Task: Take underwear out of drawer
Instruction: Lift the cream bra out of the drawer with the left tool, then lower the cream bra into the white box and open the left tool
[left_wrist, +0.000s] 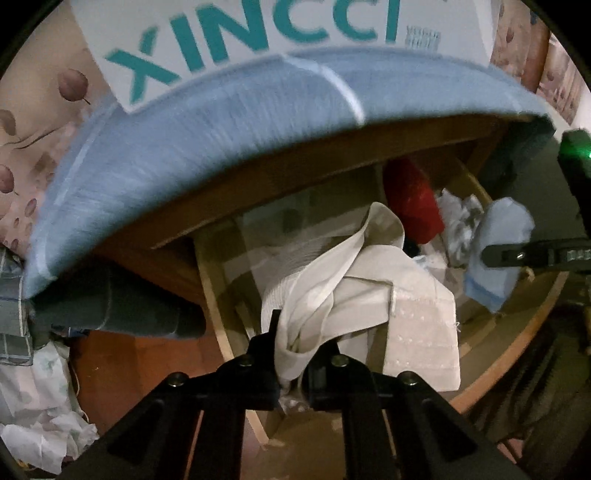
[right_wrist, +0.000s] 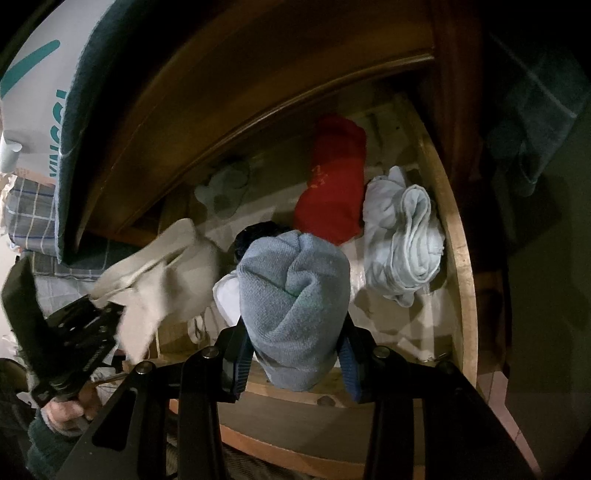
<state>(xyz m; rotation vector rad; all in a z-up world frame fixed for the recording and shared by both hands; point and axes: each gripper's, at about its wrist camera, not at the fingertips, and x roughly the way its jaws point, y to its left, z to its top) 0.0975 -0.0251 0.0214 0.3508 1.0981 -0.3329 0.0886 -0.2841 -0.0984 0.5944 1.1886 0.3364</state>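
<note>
My left gripper (left_wrist: 295, 354) is shut on cream underwear (left_wrist: 354, 291) and holds it hanging above the open wooden drawer (left_wrist: 532, 332). It also shows at the left of the right wrist view (right_wrist: 107, 310), with the cream garment (right_wrist: 166, 273). My right gripper (right_wrist: 295, 354) is shut on a rolled light-blue garment (right_wrist: 295, 295) above the drawer's front; it shows in the left wrist view (left_wrist: 495, 251) with the right gripper's finger (left_wrist: 517, 254) on it.
In the drawer lie a red roll (right_wrist: 332, 184), a pale blue-white bundle (right_wrist: 406, 236), a dark item (right_wrist: 255, 236) and a small grey-white piece (right_wrist: 225, 188). The drawer wall (right_wrist: 458, 236) runs along the right. A blue cloth (left_wrist: 221, 147) and a white box (left_wrist: 258, 33) sit above.
</note>
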